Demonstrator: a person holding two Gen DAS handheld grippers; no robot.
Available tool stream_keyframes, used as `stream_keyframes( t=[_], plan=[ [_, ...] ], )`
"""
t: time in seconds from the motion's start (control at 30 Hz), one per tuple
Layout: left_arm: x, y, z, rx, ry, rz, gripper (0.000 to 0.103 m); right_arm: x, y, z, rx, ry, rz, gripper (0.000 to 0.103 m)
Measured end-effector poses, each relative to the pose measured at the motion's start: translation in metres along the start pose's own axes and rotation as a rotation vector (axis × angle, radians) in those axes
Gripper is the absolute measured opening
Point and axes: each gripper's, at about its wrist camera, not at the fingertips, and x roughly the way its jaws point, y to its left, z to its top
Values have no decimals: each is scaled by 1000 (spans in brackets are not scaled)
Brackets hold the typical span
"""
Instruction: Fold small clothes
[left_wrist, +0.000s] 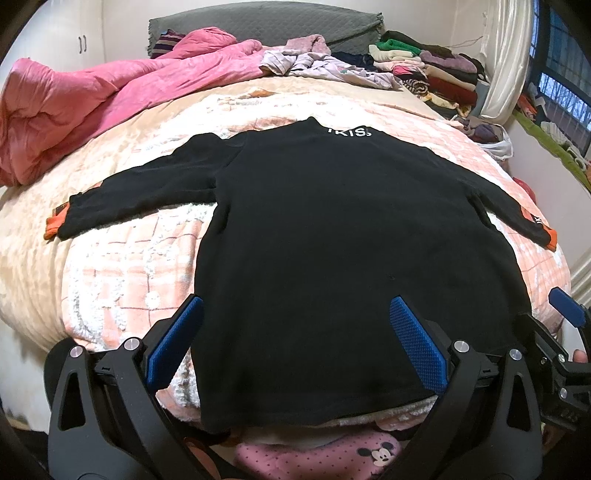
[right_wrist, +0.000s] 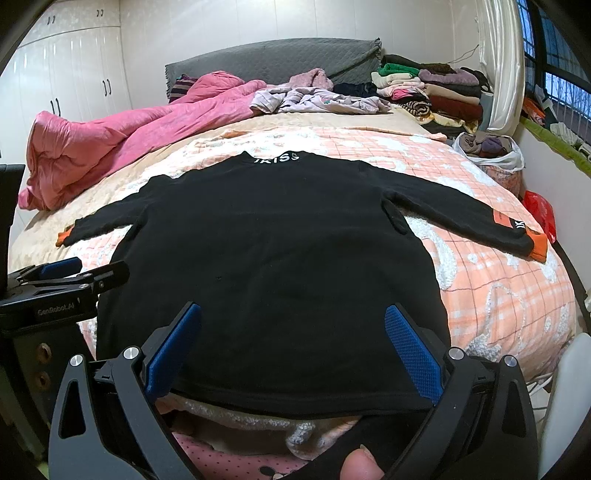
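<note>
A black long-sleeved top (left_wrist: 325, 236) with orange cuffs and white lettering at the neck lies flat on the bed, sleeves spread to both sides, hem toward me. It also shows in the right wrist view (right_wrist: 280, 258). My left gripper (left_wrist: 295, 306) is open and empty, hovering over the hem's left part. My right gripper (right_wrist: 293, 314) is open and empty over the hem's right part. The right gripper's blue fingertip (left_wrist: 567, 308) shows at the left view's right edge. The left gripper's body (right_wrist: 55, 291) shows at the right view's left edge.
The bed has a peach checked blanket (left_wrist: 122, 273). A pink quilt (left_wrist: 85, 103) is bunched at the far left. Loose pale clothes (left_wrist: 325, 66) and a stack of folded clothes (left_wrist: 439, 70) lie at the head. A bag of clothes (right_wrist: 487, 147) sits at the right edge.
</note>
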Motion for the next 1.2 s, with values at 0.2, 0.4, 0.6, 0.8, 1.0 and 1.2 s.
stream_keyframes(
  t=[0.2,0.4,0.6,0.8,1.0,1.2],
  plan=[
    [1,0,0,4,1,-2,95,0,0,0,2,1,3,99],
    [1,0,1,4,1,0,95,0,-1,1,3,2,4,99],
    [3,-2,2,4,1,-3,95,4,-6,5,19,7,9,99],
    [8,-6,13,3,0,-8,95,11,-13,12,36,3,-7,99],
    [18,-7,27,12,0,4,95,19,-20,22,42,-7,-33,99],
    [24,-9,41,19,-11,13,95,30,-27,35,63,-8,-39,99]
  ],
)
